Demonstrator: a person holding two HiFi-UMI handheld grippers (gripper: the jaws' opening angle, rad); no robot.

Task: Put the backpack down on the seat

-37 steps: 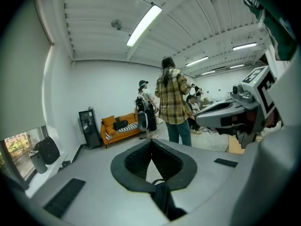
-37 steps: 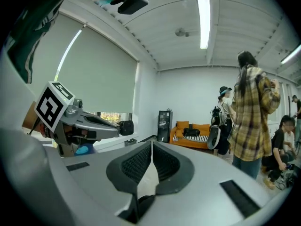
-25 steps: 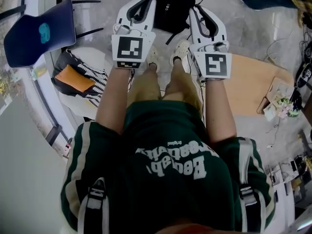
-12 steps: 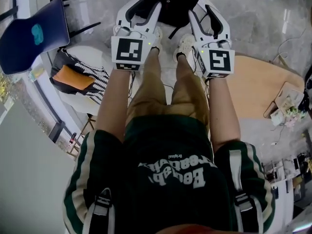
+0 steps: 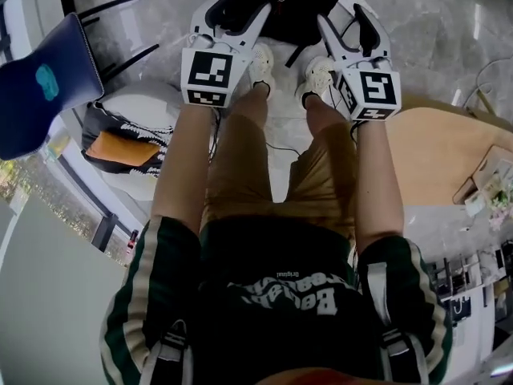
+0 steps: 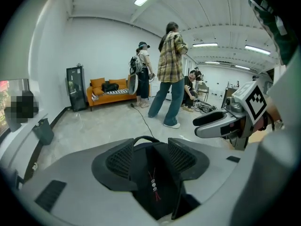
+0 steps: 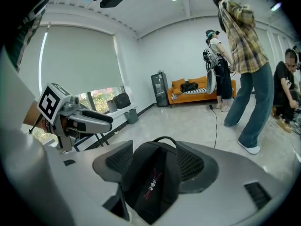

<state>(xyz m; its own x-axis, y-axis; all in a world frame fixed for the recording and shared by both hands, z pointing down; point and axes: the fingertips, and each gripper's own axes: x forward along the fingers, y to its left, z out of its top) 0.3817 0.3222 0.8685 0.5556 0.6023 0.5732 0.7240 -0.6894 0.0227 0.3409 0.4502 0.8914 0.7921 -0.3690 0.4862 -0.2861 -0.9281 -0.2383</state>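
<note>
Black fabric fills the gap between both sets of jaws: the backpack [image 5: 282, 5] sits at the top edge of the head view, low over the grey stone floor [image 5: 437, 30], just ahead of the person's pale shoes [image 5: 319, 74] and between the two tools. From above, the left gripper [image 5: 235, 10] and right gripper [image 5: 345, 18] flank it, marker cubes facing up, but the bag's base is cut off there and what it rests on cannot be told. The left gripper view fills that in closer: the left gripper [image 6: 153, 158] has its jaws spread, having just been opening, and the backpack [image 6: 156, 192] stands upright in the gap with its carry loop on top and a small red zip pull on its face, the ribbed pads not clamping it. The right gripper [image 6: 220, 122] shows off to that view's right. The right gripper view gives the same from the other side: the right gripper [image 7: 157, 163] is likewise wide, its jaws just opened, with the backpack [image 7: 153, 185] leaning slightly between them, unpinched, and the left gripper [image 7: 87, 120] nearby. Only the gripper views show the room: an orange sofa [image 6: 110, 91] and a standing person in a plaid shirt [image 6: 171, 69]. Only the head view shows the blue chair [image 5: 44, 87] and a striped bag [image 5: 120, 139].
</note>
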